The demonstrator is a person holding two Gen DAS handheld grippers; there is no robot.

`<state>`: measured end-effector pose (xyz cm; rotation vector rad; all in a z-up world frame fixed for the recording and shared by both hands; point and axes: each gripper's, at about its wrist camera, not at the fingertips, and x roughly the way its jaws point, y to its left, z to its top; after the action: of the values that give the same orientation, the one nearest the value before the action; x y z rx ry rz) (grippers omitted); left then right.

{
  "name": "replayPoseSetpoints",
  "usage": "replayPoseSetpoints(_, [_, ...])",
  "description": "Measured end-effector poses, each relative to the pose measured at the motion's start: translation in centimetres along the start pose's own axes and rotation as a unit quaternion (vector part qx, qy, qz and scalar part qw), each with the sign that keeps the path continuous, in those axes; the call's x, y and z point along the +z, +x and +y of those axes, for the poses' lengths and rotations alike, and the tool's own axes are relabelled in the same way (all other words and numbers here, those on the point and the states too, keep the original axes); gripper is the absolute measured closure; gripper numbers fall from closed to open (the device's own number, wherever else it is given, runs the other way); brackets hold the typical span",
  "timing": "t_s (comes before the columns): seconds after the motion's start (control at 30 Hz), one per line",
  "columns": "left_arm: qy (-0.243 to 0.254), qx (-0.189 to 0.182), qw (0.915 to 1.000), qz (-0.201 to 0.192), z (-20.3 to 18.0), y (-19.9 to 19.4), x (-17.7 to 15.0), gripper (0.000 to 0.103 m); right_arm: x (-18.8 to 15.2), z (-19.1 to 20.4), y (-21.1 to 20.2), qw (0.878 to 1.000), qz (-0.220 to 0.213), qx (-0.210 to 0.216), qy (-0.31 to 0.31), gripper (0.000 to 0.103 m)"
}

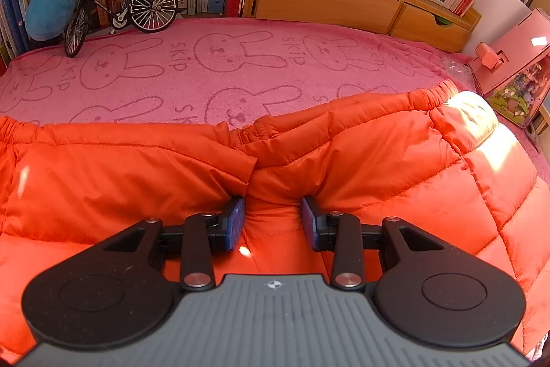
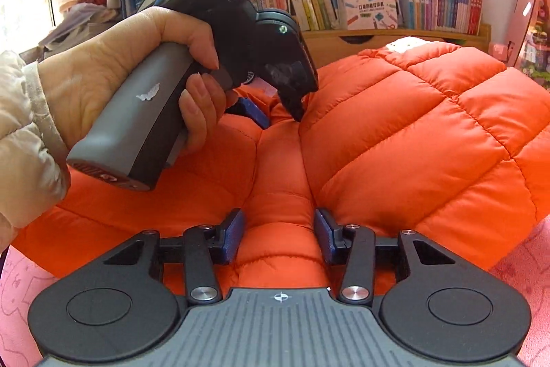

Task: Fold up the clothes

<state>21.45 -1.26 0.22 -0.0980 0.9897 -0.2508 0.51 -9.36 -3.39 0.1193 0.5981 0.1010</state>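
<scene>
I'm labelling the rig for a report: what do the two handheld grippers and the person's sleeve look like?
Both grippers, left and right, have black linkage arms, silver rivets, blue finger pads and ribbed grey bodies. The left's handle is grey. The sleeve is cream and quilted.

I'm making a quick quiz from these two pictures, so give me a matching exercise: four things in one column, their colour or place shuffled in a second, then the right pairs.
Things:
1. puffy jacket
2. bunny-print towel
3. model bicycle
4. left hand-held gripper

Colour or place:
A. pink, spread under the jacket
B. black, standing at the back left by the books
C. orange, quilted
D. pads either side of a ridge of jacket fabric

Pairs: 1-C, 2-A, 3-B, 4-D
</scene>
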Motion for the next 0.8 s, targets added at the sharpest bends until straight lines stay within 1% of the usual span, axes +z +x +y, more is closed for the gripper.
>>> replayPoseSetpoints(0.2, [-0.002, 0.001, 1.0, -0.003, 0.0, 0.0, 0.0, 0.067, -2.4, 0.2, -2.5, 1.0, 0.0, -0.016, -0.008, 0.058])
replayPoseSetpoints(0.5, [0.002, 0.005, 0.9999, -0.014, -0.2, 0.1, -0.3, 0.067, -4.3, 0.7, -5.2, 0.999, -0.003, -0.027, -0.021, 0.058])
replayPoseSetpoints(0.6, [0.005, 0.012, 0.9997, -0.021, -0.5, 0.1, -0.5, 0.067, -4.6, 0.5, -5.7, 1.0, -0.009, -0.017, -0.023, 0.058])
replayPoseSetpoints(0.67, [0.016, 0.018, 0.9992, -0.032, -0.8, -0.1, -0.8, 0.067, -4.8, 0.3, -6.1, 1.0, -0.012, -0.011, -0.024, 0.057])
replayPoseSetpoints(0.7, [0.022, 0.02, 0.999, -0.035, -0.9, -0.3, -0.8, 0.067, -5.0, 0.0, -6.4, 1.0, -0.015, 0.0, -0.02, 0.056])
replayPoseSetpoints(0.8, [0.01, 0.015, 0.9989, -0.042, -0.7, -2.0, -1.0, 0.068, -5.2, -3.2, -7.9, 0.997, -0.035, 0.038, 0.057, 0.047])
